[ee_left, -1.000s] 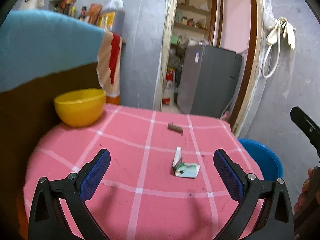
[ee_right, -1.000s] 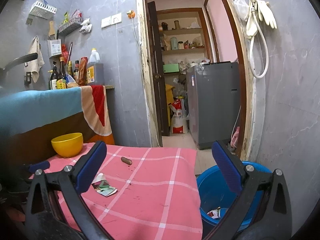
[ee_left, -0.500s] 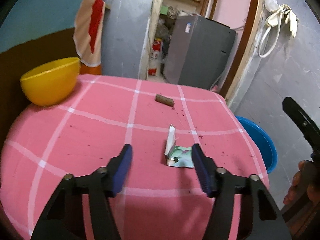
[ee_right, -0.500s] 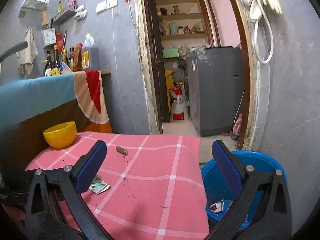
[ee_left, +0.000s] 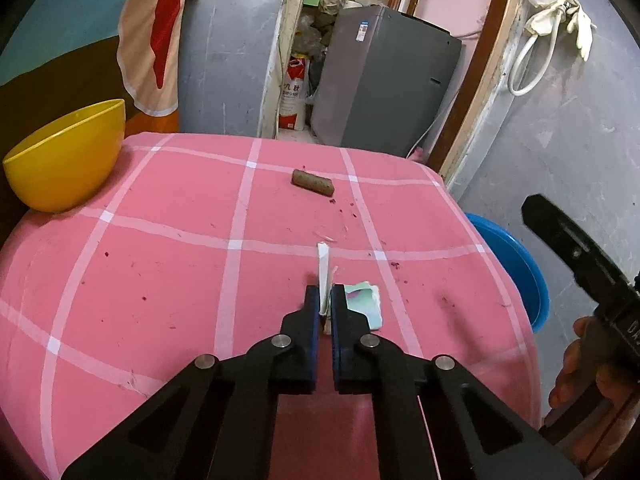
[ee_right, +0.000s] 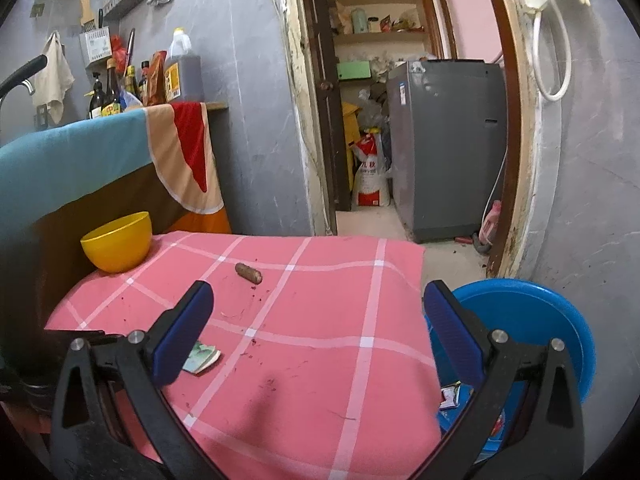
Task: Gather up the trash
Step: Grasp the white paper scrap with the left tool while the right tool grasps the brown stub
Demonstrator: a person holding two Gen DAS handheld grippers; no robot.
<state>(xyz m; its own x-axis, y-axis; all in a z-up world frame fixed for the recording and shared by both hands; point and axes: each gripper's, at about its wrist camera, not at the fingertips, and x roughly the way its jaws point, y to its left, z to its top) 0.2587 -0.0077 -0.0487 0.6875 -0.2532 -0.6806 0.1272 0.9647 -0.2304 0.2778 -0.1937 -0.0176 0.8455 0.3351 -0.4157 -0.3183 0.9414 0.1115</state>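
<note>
A torn green-and-white paper wrapper [ee_left: 362, 305] lies on the pink checked tablecloth [ee_left: 160, 280]. My left gripper [ee_left: 325, 300] is shut on the wrapper's upright white flap [ee_left: 323, 264]. The wrapper also shows in the right wrist view [ee_right: 202, 358], partly behind my left finger. A brown stub of trash [ee_left: 313, 182] lies farther back on the cloth; it also shows in the right wrist view [ee_right: 248, 273]. My right gripper [ee_right: 318, 332] is open and empty above the table's right edge. A blue bin [ee_right: 528, 328] stands right of the table with scraps inside.
A yellow bowl [ee_left: 66, 158] sits at the table's far left corner. A draped counter with bottles [ee_right: 120, 92] stands behind it. A grey appliance [ee_left: 384, 80] stands in the doorway beyond. The grey wall is close on the right.
My left gripper has moved forward and down to the wrapper and closed on its upright flap. The right gripper stayed open, shifting only slightly.
</note>
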